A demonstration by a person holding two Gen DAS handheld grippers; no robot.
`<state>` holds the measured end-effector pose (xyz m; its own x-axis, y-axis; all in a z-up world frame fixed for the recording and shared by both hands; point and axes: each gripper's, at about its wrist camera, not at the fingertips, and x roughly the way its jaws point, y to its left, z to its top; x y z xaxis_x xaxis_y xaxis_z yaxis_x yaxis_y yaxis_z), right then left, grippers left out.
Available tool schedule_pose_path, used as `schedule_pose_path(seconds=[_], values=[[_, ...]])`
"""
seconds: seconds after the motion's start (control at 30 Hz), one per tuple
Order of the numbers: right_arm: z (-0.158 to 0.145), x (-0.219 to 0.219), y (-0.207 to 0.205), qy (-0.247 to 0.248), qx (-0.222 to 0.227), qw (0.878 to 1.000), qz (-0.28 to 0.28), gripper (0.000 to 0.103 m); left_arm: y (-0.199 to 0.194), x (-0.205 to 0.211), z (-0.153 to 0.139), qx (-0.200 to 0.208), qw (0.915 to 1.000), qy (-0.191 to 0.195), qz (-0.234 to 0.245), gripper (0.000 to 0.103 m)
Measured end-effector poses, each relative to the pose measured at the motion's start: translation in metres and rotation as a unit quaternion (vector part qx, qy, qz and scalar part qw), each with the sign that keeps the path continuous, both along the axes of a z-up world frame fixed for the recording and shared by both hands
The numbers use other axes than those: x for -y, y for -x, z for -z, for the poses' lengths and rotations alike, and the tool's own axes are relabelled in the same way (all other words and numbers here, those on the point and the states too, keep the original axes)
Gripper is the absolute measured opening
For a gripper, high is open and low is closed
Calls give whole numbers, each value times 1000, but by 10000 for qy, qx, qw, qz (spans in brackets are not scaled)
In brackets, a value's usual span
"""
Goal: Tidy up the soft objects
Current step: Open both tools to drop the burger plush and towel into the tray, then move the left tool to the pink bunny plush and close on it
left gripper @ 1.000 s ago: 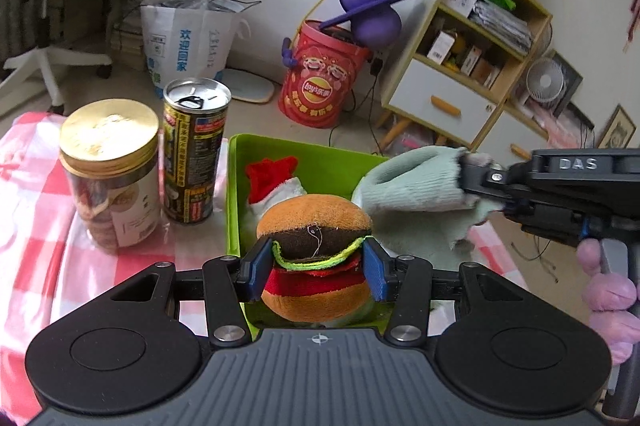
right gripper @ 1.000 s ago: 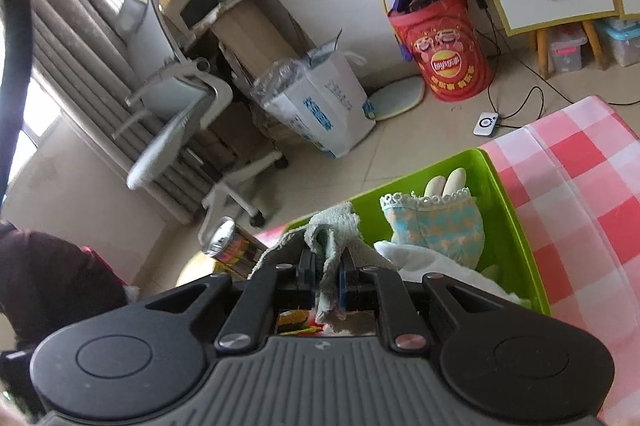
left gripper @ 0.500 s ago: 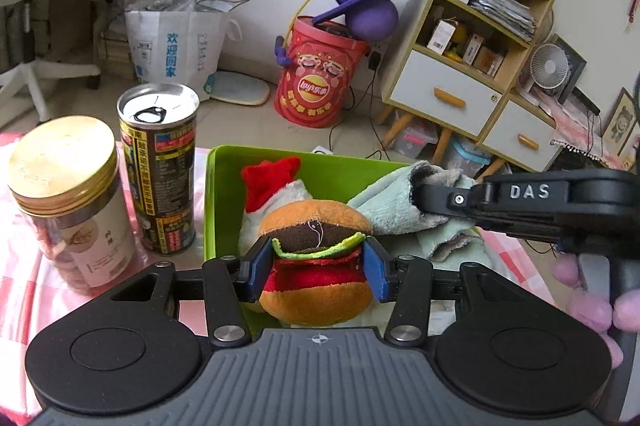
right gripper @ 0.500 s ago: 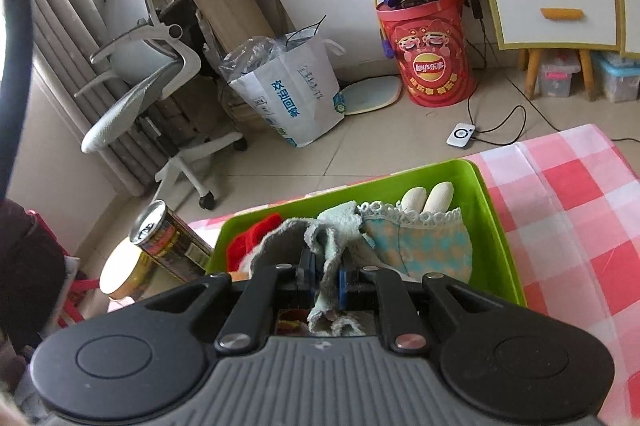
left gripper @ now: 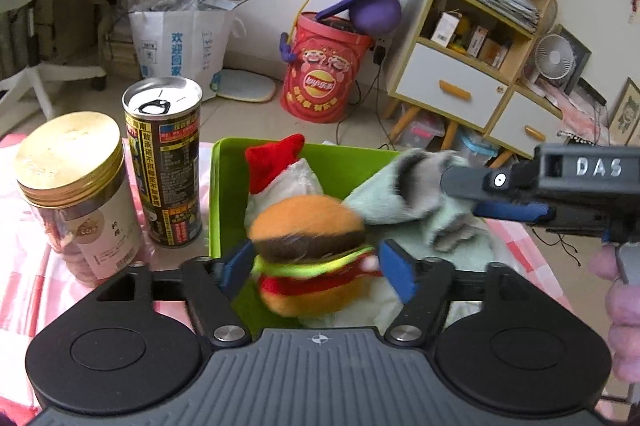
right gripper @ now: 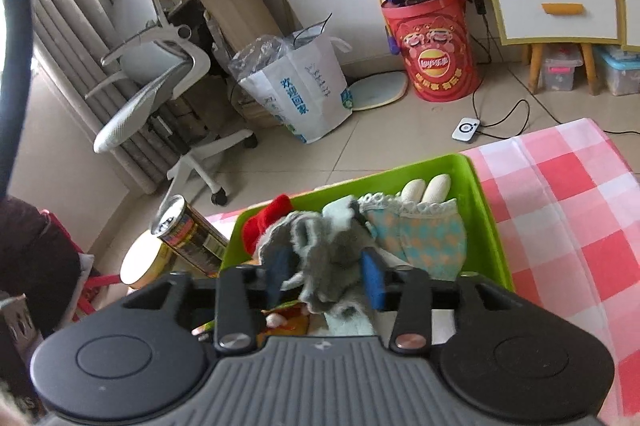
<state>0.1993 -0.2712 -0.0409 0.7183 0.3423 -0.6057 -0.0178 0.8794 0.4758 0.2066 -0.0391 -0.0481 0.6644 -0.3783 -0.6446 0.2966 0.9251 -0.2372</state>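
Observation:
A green bin (left gripper: 224, 194) (right gripper: 484, 210) stands on the pink checked tablecloth. My left gripper (left gripper: 316, 270) is open over the bin, its pads apart on either side of a plush burger (left gripper: 308, 250), which looks blurred. My right gripper (right gripper: 326, 272) is open above the bin with a pale green towel (right gripper: 320, 258) (left gripper: 404, 202) loose between its pads. In the bin lie a red-and-white plush (left gripper: 276, 162) (right gripper: 260, 226) and a blue-and-yellow frilled cloth item (right gripper: 424, 242).
A black drink can (left gripper: 164, 166) (right gripper: 188, 230) and a gold-lidded jar (left gripper: 76, 194) stand on the table left of the bin. The checked tablecloth (right gripper: 560, 210) runs to the right. The right gripper's body (left gripper: 560, 194) hangs over the bin's right side.
Both grippers have opened: the left let go of the plush burger, the right let go of the towel. Both now sit over the bin.

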Motion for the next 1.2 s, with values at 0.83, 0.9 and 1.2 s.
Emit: schedule_pose_path(seconds=[0.83, 0.9, 1.2], values=[[-30, 45, 113, -64, -33, 9981, 605, 51, 100, -14, -21, 102, 9987, -217, 451, 96], [-30, 46, 121, -80, -41, 9979, 634, 51, 108, -13, -23, 125, 9983, -259, 512, 96], [-19, 45, 149, -110, -108, 9969, 776, 54, 138, 0, -17, 59, 9966, -377, 726, 98]])
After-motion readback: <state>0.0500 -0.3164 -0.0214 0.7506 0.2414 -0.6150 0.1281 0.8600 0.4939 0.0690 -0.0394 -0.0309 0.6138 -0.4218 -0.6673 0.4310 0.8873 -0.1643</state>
